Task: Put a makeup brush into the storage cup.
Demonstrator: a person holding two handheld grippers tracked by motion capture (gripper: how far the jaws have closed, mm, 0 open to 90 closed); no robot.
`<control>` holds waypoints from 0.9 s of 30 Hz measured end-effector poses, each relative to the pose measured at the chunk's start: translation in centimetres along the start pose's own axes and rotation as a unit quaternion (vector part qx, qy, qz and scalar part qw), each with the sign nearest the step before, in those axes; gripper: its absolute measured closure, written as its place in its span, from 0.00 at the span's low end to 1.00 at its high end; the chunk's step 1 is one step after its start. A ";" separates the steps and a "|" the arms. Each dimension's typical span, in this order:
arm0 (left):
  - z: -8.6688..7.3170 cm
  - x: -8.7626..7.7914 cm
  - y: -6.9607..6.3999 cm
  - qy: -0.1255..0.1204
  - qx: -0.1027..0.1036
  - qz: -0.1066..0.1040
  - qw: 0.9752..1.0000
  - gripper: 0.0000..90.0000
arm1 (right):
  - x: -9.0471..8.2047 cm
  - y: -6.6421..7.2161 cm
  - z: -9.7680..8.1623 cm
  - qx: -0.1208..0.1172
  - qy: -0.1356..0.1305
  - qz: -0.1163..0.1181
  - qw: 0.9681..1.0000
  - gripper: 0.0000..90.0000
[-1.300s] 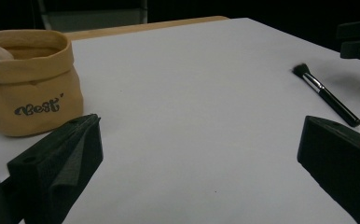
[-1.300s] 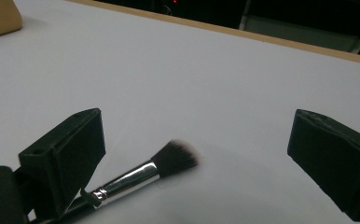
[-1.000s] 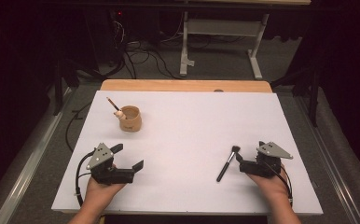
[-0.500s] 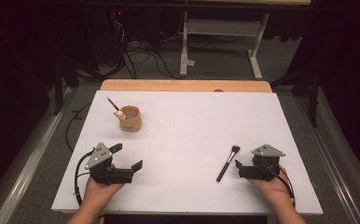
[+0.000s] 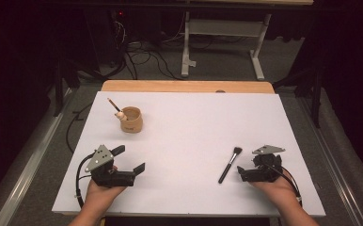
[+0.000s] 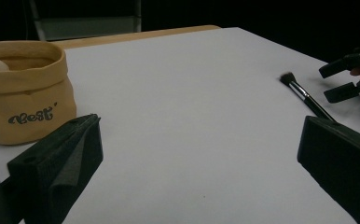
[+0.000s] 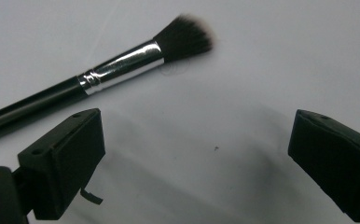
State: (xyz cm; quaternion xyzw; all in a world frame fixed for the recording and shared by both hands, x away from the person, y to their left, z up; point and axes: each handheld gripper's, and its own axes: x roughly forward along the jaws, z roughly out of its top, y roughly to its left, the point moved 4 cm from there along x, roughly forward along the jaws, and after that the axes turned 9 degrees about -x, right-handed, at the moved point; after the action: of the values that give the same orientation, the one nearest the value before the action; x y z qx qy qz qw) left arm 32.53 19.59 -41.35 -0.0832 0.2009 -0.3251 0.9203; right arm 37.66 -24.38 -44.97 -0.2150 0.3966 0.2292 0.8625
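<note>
A black makeup brush (image 5: 229, 165) with a silver ferrule lies flat on the white table top (image 5: 193, 127), bristles pointing away from me. My right gripper (image 5: 245, 168) rests just right of its handle, open, nothing between the jaws. In the right gripper view the brush (image 7: 117, 70) lies just beyond the open gripper (image 7: 199, 140). My left gripper (image 5: 129, 158) rests at the front left, open and empty. A tan pot (image 5: 131, 120) marked "Best" stands behind it, holding a tool with a thin handle. In the left gripper view, past the gripper (image 6: 201, 144), are the pot (image 6: 24, 98), the brush (image 6: 304, 95) and the right gripper (image 6: 350, 77).
A wooden table edge (image 5: 184, 86) runs behind the white top. Beyond it are a white metal frame (image 5: 222, 42) and cables on a grey floor. A metal rail (image 5: 29, 160) runs along the left side.
My right gripper has drawn back a little toward the front edge of the table. The brush, the pot and the left gripper stay where they were.
</note>
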 end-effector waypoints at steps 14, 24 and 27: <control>0.0 0.1 -0.1 0.004 0.001 -0.006 1.000 0.01 | -0.6 0.7 0.3 -0.019 0.057 0.024 0.998 0.06; 0.1 0.0 -0.3 0.000 0.010 -0.002 1.000 0.01 | -0.9 1.6 0.5 -0.025 0.099 0.049 0.993 0.07; 0.1 0.0 -0.4 -0.004 0.015 0.002 1.000 0.01 | -0.9 1.5 0.5 -0.033 0.116 0.050 0.991 0.07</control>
State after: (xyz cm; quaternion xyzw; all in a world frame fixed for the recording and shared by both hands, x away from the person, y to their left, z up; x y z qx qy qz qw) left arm 32.30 19.26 -41.15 -0.0703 0.1923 -0.3264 0.9228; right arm 36.53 -23.08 -44.26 -0.2485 0.4964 0.2585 0.7906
